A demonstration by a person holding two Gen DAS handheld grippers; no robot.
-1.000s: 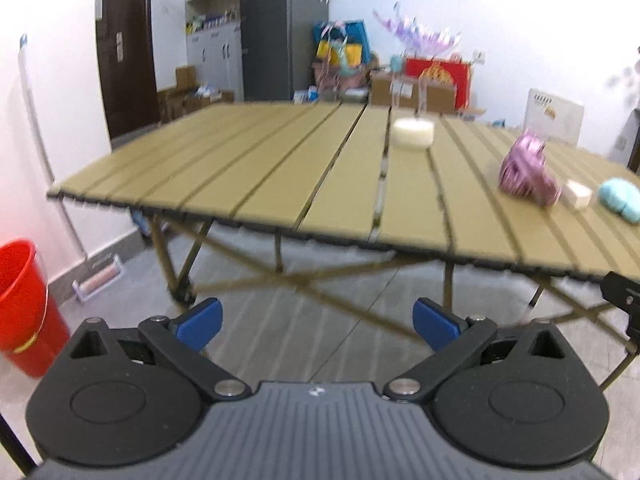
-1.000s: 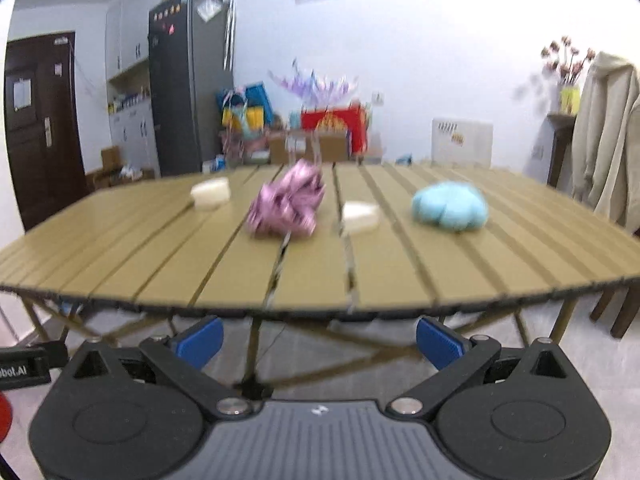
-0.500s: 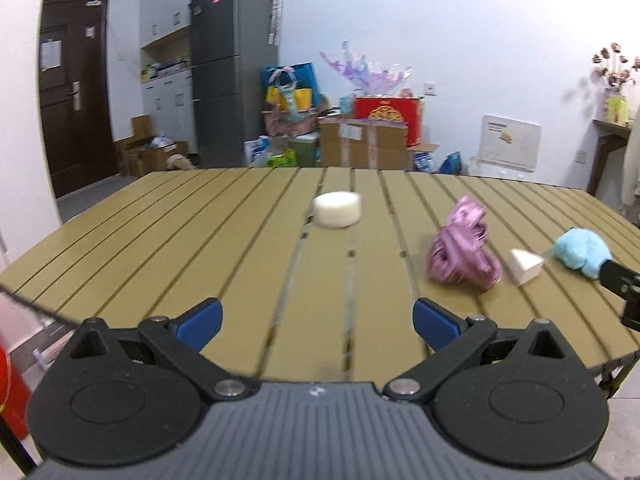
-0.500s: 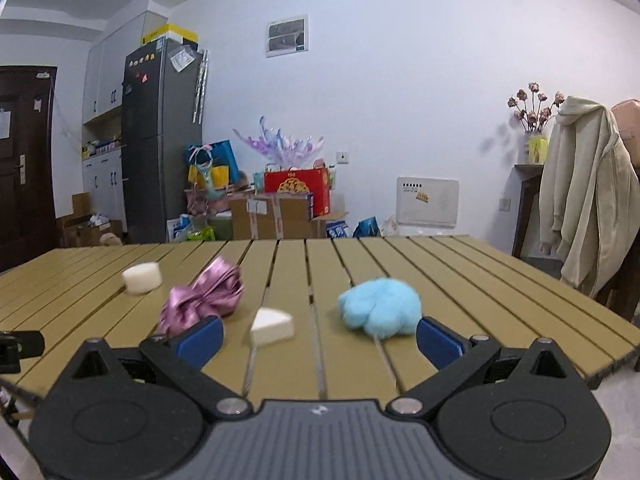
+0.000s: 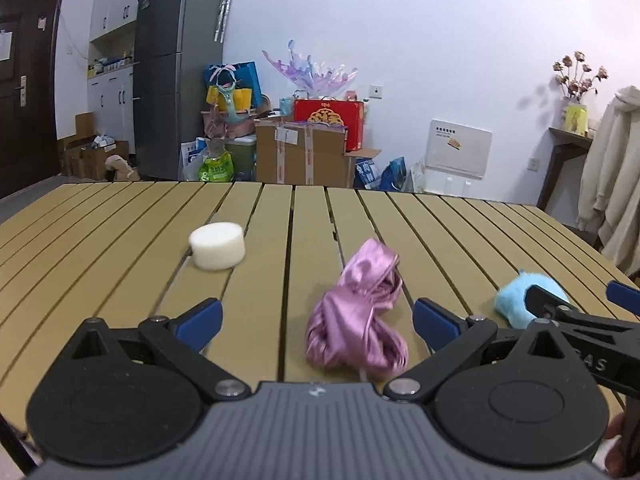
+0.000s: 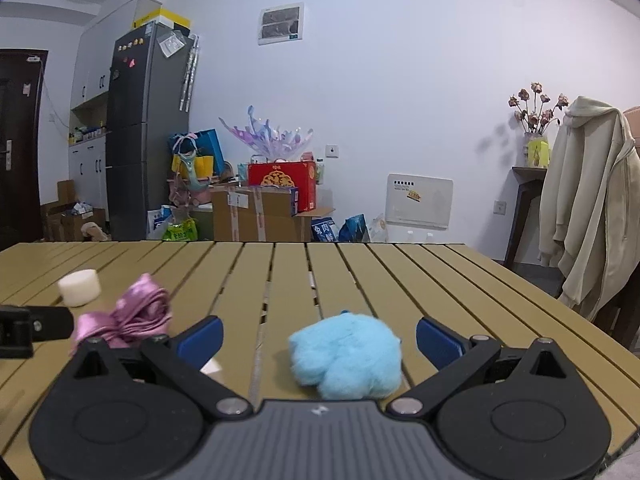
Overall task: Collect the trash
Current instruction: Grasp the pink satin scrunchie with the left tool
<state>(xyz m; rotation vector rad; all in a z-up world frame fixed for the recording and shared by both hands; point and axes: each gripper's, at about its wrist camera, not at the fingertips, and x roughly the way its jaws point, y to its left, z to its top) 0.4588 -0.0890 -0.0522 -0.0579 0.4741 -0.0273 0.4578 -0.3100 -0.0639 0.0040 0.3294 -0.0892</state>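
Observation:
On the tan slatted table [image 5: 120,224] lie a crumpled pink wrapper [image 5: 356,312], a white foam cylinder [image 5: 217,245] and a fluffy light-blue ball [image 5: 516,300]. My left gripper [image 5: 316,322] is open, its blue pads either side of the pink wrapper without touching it. My right gripper [image 6: 318,338] is open just above the table [image 6: 400,280], with the blue ball [image 6: 346,356] between its fingers. The pink wrapper [image 6: 128,320] and the foam cylinder [image 6: 79,287] lie to its left. A small white wedge [image 6: 211,367] peeks out behind its left finger.
Beyond the table stand a grey fridge [image 5: 176,76], cardboard boxes [image 5: 304,156], a red gift box [image 5: 328,120] and bags. A beige jacket [image 6: 592,216] hangs over a chair at the table's right. The right gripper's arm [image 5: 580,320] shows at the left view's right edge.
Both grippers rose from below the table edge and moved in over the tabletop. The left now frames the pink wrapper, the right the blue ball. Both stayed open.

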